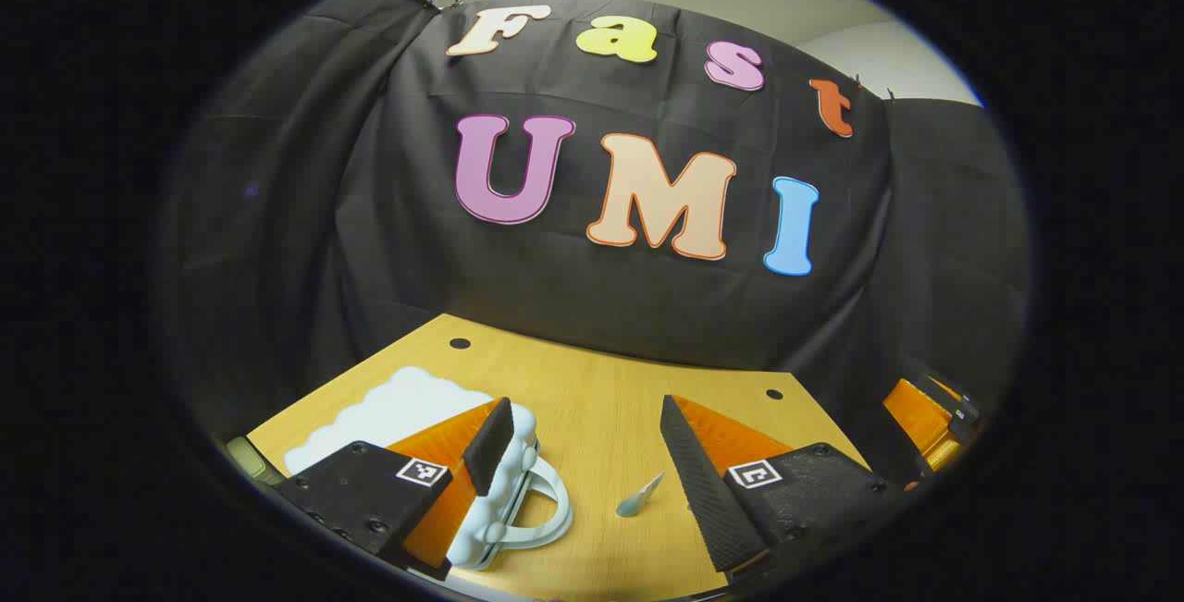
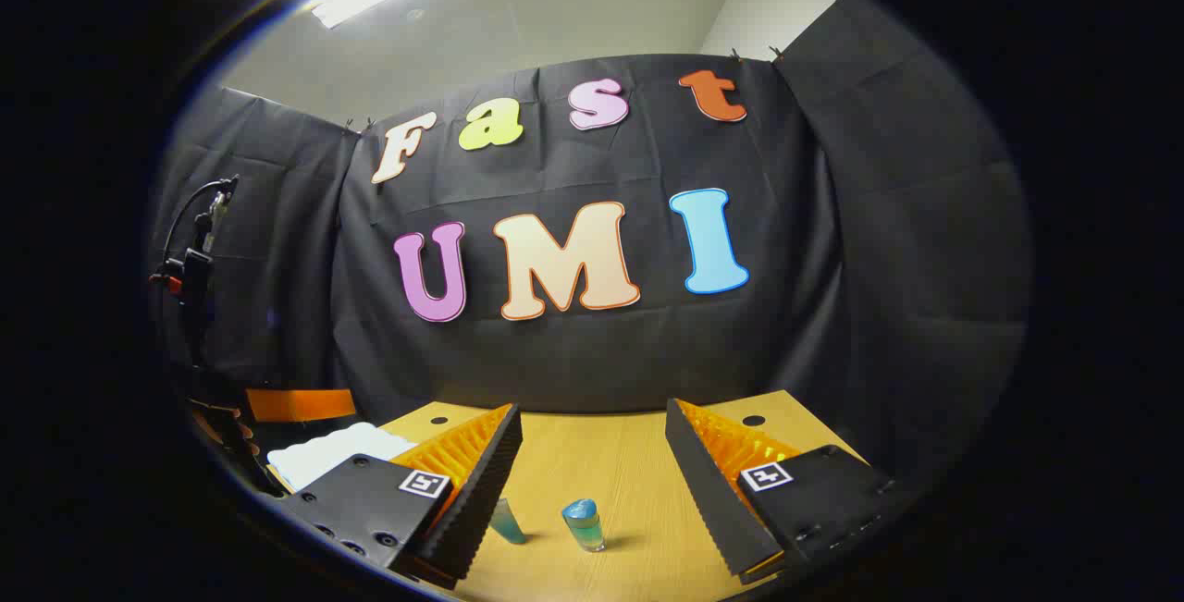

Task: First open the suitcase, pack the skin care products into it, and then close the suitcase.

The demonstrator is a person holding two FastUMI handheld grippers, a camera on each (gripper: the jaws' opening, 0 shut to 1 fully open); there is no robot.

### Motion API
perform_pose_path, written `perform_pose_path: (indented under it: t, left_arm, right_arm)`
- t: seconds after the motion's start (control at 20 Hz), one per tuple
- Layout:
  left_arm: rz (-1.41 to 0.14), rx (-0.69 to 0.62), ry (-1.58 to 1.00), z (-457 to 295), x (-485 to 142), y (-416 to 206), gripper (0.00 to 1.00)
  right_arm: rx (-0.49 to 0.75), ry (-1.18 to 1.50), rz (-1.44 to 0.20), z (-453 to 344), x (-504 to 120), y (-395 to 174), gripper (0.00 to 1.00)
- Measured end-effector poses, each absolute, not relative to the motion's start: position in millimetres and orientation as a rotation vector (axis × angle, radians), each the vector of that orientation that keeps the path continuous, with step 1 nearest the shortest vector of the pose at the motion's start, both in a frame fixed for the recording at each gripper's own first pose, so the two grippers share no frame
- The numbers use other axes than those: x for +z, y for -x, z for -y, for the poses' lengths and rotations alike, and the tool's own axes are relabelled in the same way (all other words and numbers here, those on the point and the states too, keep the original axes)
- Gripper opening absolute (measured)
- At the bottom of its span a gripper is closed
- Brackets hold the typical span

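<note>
A pale blue suitcase (image 1: 407,408) with a scalloped edge lies flat and closed on the wooden table (image 1: 601,399), its handle (image 1: 550,509) pointing toward me. My left gripper (image 1: 585,401) is open above the table; its left finger (image 1: 488,445) hangs over the suitcase's handle end, and I cannot tell if it touches. A small teal tube (image 1: 641,496) lies between the fingers. In the right gripper view, my right gripper (image 2: 593,408) is open over the table, with a small blue-capped bottle (image 2: 583,525) and the teal tube (image 2: 507,521) in front. The suitcase (image 2: 338,454) lies to its left.
The right gripper (image 1: 930,417) shows at the table's right edge in the left gripper view. The left gripper (image 2: 296,403) shows beyond the suitcase in the right gripper view. A camera on a stand (image 2: 194,260) is at the far left. Black cloth walls the table's back.
</note>
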State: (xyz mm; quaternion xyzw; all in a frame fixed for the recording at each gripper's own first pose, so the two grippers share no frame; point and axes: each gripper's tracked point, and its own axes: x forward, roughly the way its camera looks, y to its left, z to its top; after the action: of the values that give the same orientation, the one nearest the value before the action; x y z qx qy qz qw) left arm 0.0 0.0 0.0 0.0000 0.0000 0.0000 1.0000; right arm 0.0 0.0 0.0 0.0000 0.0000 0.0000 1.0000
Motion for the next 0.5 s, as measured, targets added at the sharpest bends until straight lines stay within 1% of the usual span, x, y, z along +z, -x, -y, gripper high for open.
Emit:
perform_pose_path:
  t: [0.05,0.25,0.5]
  left_arm:
    - [-0.009,0.000,-0.001,0,-3,-2,0.94]
    - [-0.060,-0.006,-0.020,-1,-16,-5,0.94]
    - [-0.176,-0.023,0.007,-3,-45,-15,0.94]
  right_arm:
    - [0.000,0.000,-0.001,0,1,0,0.98]
    - [-0.010,-0.003,-0.003,3,-1,-1,0.98]
    - [-0.024,-0.010,-0.024,8,-10,-1,0.98]
